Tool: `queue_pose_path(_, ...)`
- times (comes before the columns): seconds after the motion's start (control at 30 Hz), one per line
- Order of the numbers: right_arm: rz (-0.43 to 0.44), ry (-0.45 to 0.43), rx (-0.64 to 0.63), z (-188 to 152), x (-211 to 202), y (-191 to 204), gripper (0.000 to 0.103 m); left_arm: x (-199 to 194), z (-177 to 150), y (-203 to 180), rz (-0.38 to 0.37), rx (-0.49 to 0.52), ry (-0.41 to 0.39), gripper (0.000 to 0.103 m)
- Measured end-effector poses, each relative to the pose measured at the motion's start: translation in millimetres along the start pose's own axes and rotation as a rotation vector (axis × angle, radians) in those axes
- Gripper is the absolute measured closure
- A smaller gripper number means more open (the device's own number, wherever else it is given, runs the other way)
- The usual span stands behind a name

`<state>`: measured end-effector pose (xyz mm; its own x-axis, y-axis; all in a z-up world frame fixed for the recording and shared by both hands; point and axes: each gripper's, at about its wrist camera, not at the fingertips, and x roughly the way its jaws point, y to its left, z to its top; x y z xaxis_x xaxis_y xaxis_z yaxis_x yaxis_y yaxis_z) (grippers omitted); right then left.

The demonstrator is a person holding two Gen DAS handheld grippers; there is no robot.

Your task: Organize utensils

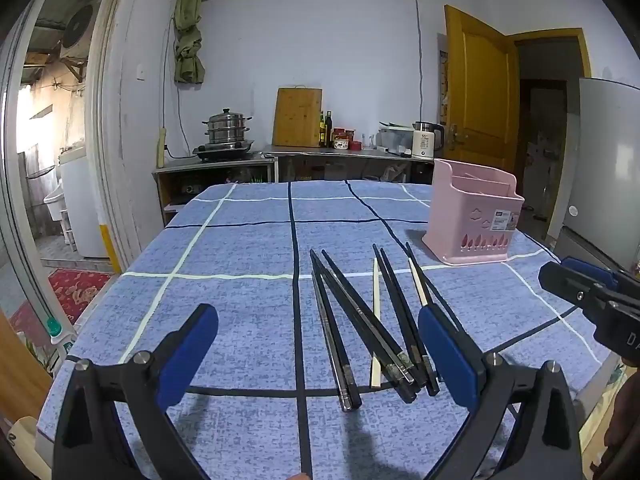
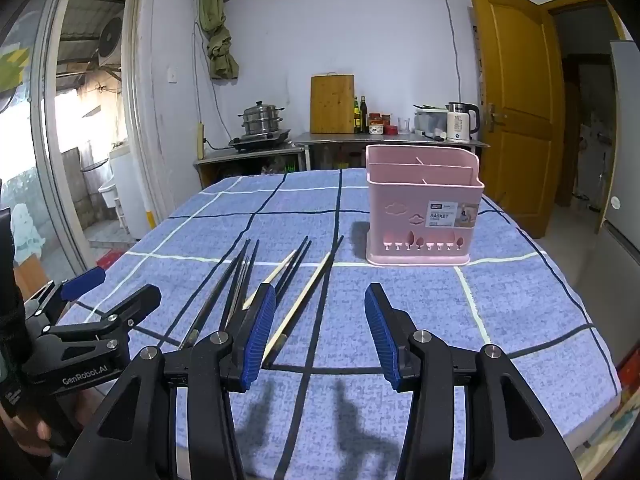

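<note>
Several black chopsticks (image 1: 352, 320) and two pale wooden ones (image 1: 376, 320) lie loose on the blue checked tablecloth (image 1: 224, 248). They also show in the right wrist view (image 2: 240, 280). A pink plastic utensil basket (image 1: 472, 216) with empty compartments stands upright behind them, also in the right wrist view (image 2: 420, 216). My left gripper (image 1: 320, 332) is open and empty, hovering just before the near ends of the chopsticks. My right gripper (image 2: 320, 312) is open and empty, to the right of the chopsticks and in front of the basket. It appears in the left wrist view (image 1: 580, 292).
The table's edges run left, right and near. Behind the table stands a counter with a steamer pot (image 1: 228, 128), a cutting board (image 1: 298, 116), bottles and a kettle (image 1: 426, 140). A yellow door (image 1: 480, 92) is at the back right, a fridge (image 1: 600, 152) at the right.
</note>
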<state>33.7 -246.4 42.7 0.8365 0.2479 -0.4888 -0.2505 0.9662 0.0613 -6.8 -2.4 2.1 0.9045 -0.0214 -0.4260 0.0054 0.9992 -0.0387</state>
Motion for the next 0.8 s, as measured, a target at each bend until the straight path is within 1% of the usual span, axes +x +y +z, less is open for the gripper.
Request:
queue_pose_path(0.23, -0.002, -0.004, -0.003, 0.5, -1.1, 1.9, 0.055, 3.3, 7.8, -4.6, 0.0, 0.002, 0.014, 0.001)
queue_pose_path(0.8, -0.004, -0.003, 0.002, -0.3, -0.1, 1.2, 0.055, 4.3, 2.4, -3.0, -0.004, -0.003, 0.014, 0.001)
